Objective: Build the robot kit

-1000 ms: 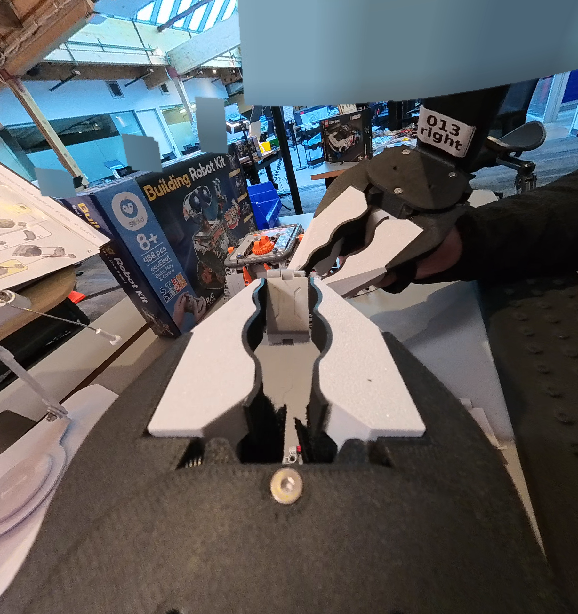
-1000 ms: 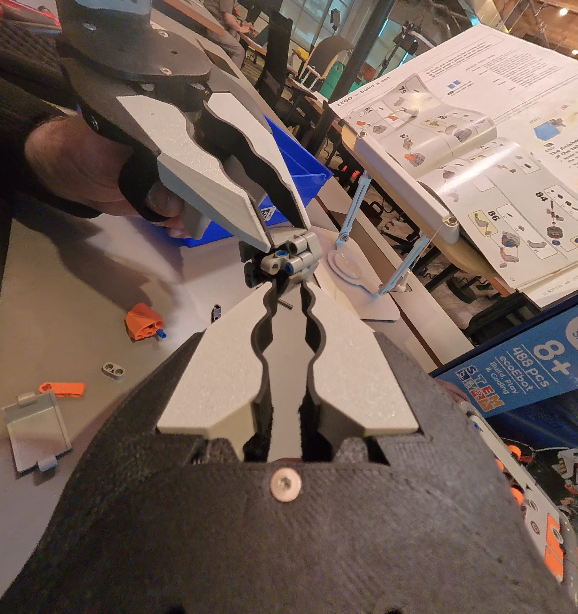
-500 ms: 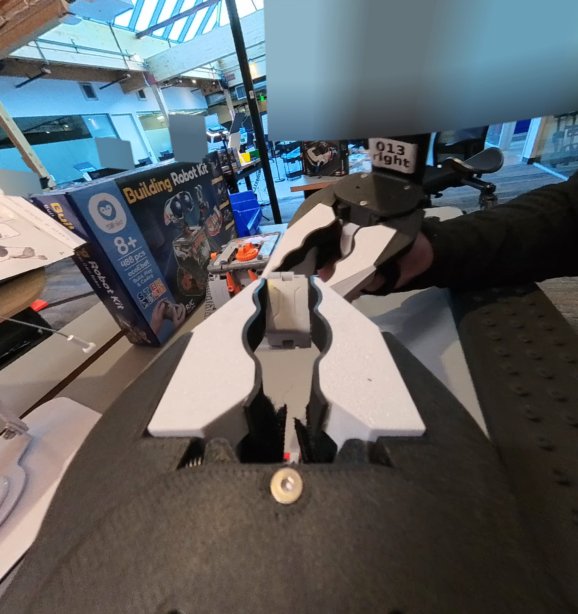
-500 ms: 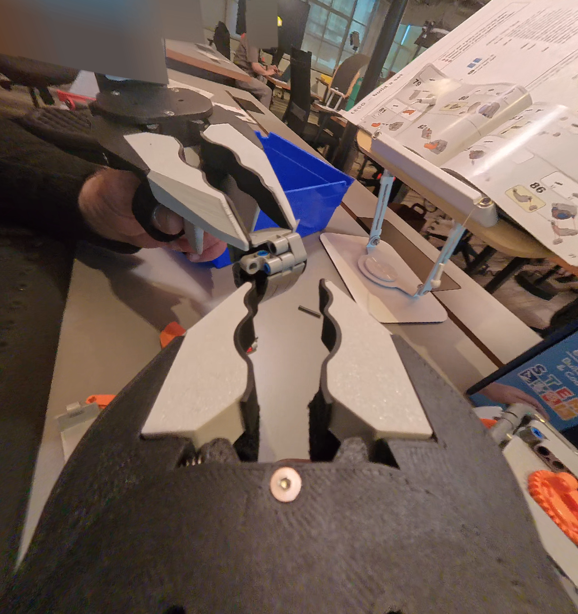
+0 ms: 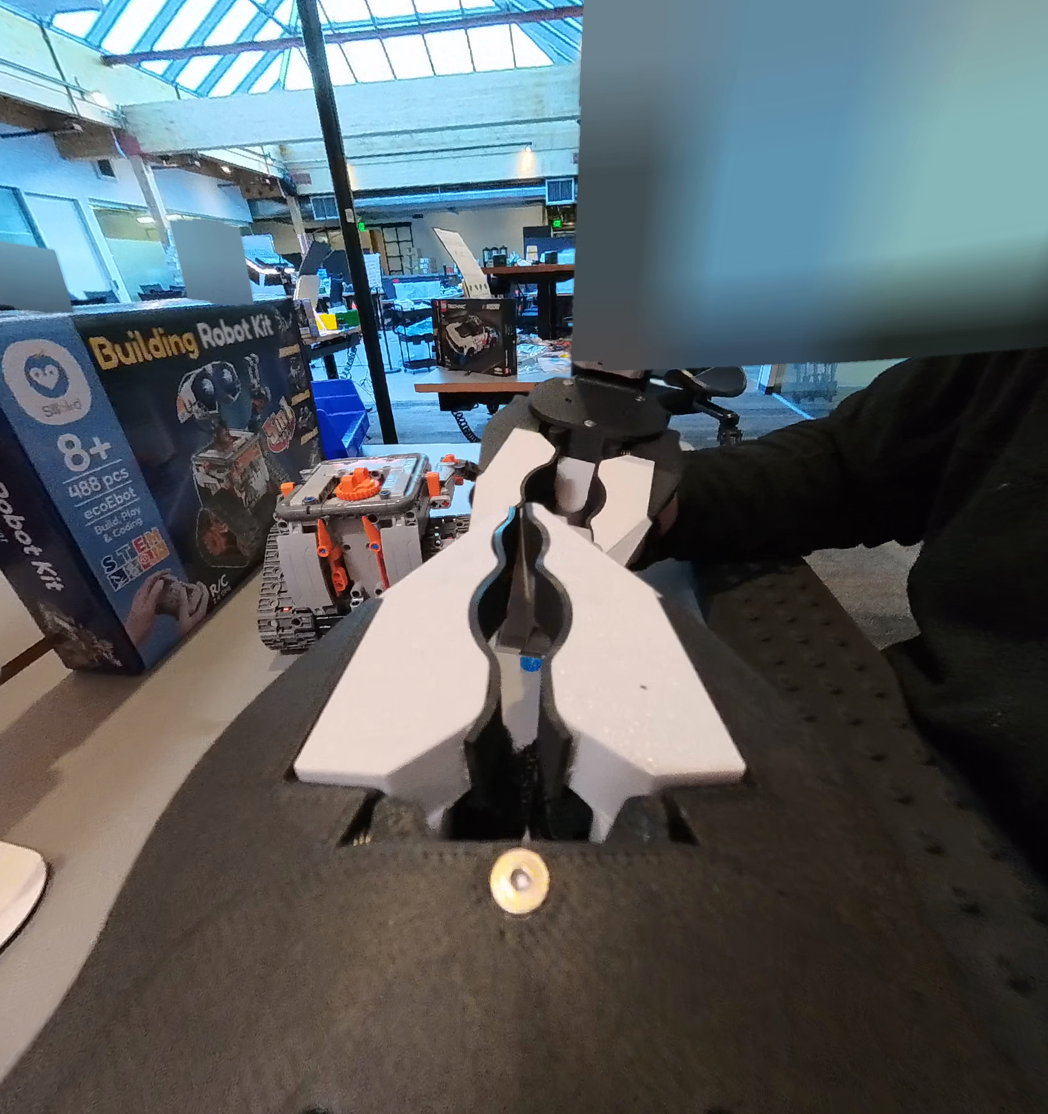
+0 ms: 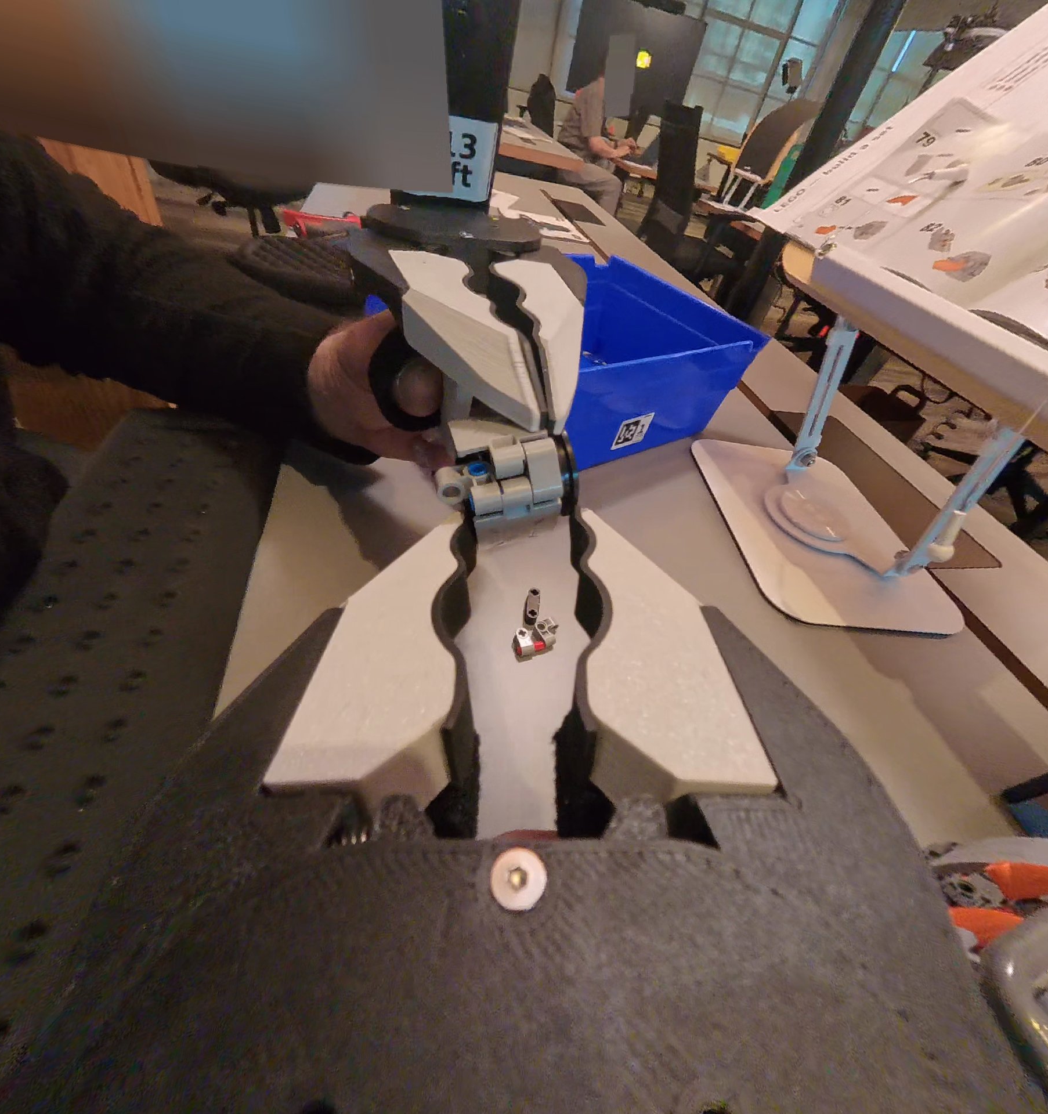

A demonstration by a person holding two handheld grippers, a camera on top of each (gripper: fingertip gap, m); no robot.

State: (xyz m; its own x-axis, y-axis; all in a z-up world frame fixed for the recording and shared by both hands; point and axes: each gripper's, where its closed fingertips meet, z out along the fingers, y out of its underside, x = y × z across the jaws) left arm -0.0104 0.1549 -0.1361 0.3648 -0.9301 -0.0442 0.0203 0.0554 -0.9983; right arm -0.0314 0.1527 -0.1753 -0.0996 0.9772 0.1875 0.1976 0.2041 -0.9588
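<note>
Between the closed fingers of the left gripper (image 5: 524,530): a small grey brick assembly (image 5: 521,603), clamped edge-on, a blue pin end showing at its near end. Seen from the right wrist view, same grey brick assembly (image 6: 515,476) hanging from the tips of the left gripper (image 6: 549,416), held above the tabletop (image 6: 341,542), made of short grey cylinders with a blue pin and a black disc on one side. Fingers pressed tight around the thin plate part of it.

Just short of that assembly, the right gripper (image 6: 518,530), released, fingers spread wide with nothing between them; whether the tips touch the assembly, cannot tell. From the left wrist view, right gripper (image 5: 561,500) facing the left one, almost tip to tip, likewise parted.

On the tabletop under the right gripper: a few tiny loose pieces (image 6: 533,633), grey, black and red. Behind the left gripper, a blue bin (image 6: 648,355). Farther right, a white stand (image 6: 823,530) carrying an open instruction booklet (image 6: 955,229).

Left of the grippers in the left wrist view: a partly built grey and orange tracked robot model (image 5: 353,542), and beside it an upright blue kit box (image 5: 130,470).
</note>
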